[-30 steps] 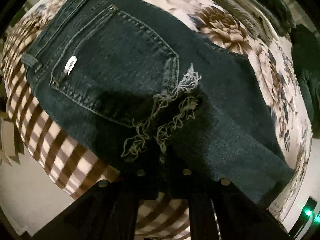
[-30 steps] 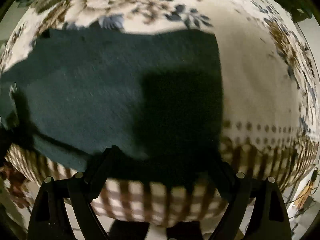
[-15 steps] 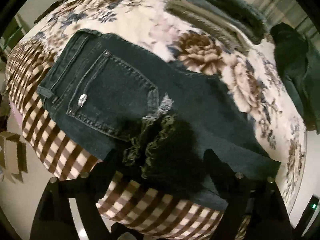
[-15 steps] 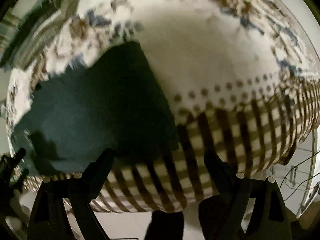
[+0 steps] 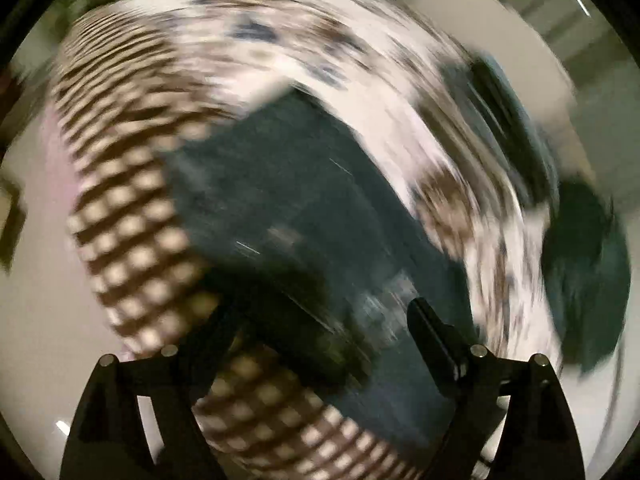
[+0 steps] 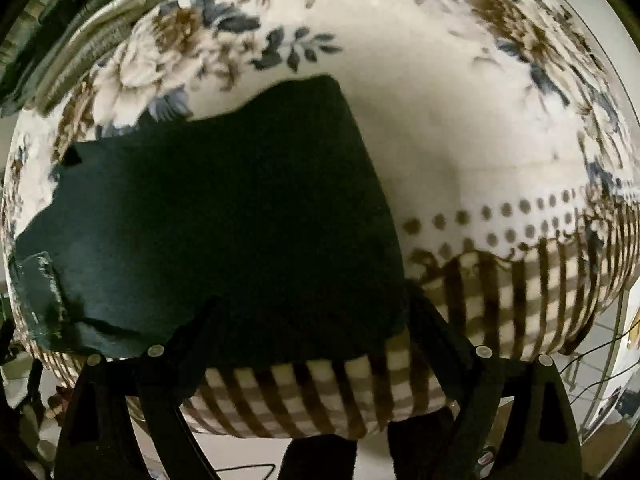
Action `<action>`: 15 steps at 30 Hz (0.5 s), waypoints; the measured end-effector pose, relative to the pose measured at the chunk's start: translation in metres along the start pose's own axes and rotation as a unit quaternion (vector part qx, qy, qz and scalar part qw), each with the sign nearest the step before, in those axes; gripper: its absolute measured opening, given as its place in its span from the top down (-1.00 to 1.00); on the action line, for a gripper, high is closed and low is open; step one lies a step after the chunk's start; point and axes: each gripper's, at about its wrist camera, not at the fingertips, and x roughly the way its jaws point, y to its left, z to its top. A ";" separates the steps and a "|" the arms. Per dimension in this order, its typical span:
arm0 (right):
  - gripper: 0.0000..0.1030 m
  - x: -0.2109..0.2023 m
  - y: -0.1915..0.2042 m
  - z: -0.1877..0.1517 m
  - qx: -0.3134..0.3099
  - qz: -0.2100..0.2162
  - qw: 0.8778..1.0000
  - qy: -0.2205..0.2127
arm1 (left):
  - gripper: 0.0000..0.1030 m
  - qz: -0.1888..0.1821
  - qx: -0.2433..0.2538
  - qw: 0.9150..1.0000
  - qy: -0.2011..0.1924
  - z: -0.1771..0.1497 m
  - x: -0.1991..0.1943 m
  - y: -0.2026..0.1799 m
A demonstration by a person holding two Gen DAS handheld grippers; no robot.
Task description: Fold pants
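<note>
Left wrist view has blurred: that claw (image 5: 324, 320), jaws wide and empty, swung off the jeans (image 5: 304, 216). Right claw (image 6: 308, 312), wide, now faces their three o'clock end for another fold.

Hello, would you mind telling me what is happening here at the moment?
A person with a handheld gripper in each hand is folding dark denim pants on a bed with a floral and checked bedspread. The pants lie flat near the bed's edge. The right gripper is open and hovers at the near edge of the denim, holding nothing. The left gripper is also open, above the pants; its view is heavily blurred. More dark clothing lies farther along the bed.
</note>
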 end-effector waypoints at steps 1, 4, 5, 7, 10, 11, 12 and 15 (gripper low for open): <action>-0.83 -0.003 0.000 -0.002 -0.001 0.000 1.000 -0.003 | -0.65 0.001 -0.034 0.999 -0.001 0.010 0.007 0.019; -0.83 -0.009 0.018 -0.006 -0.016 -0.006 1.000 -0.004 | -0.55 -0.006 -0.124 0.992 0.016 0.035 0.044 0.075; -0.83 -0.004 0.028 -0.004 -0.020 -0.007 1.000 -0.005 | -0.53 -0.019 -0.141 0.990 0.019 0.039 0.055 0.084; -0.83 -0.004 0.038 0.005 -0.030 -0.010 0.999 -0.008 | -0.45 -0.037 -0.171 0.984 0.024 0.048 0.074 0.097; -0.83 -0.002 0.053 0.008 -0.044 -0.015 0.999 -0.020 | 0.29 -0.053 -0.141 0.988 -0.017 0.064 0.074 0.086; -0.83 0.000 0.058 0.011 -0.048 -0.015 0.999 -0.021 | 0.35 -0.053 -0.131 0.990 -0.021 0.070 0.076 0.081; -0.83 0.003 0.062 0.012 -0.052 -0.016 0.998 -0.019 | 0.35 -0.057 -0.130 0.990 -0.024 0.074 0.080 0.080; -0.83 0.011 0.072 0.014 -0.059 -0.012 0.998 -0.014 | 0.19 -0.087 -0.152 0.985 0.001 0.086 0.105 0.089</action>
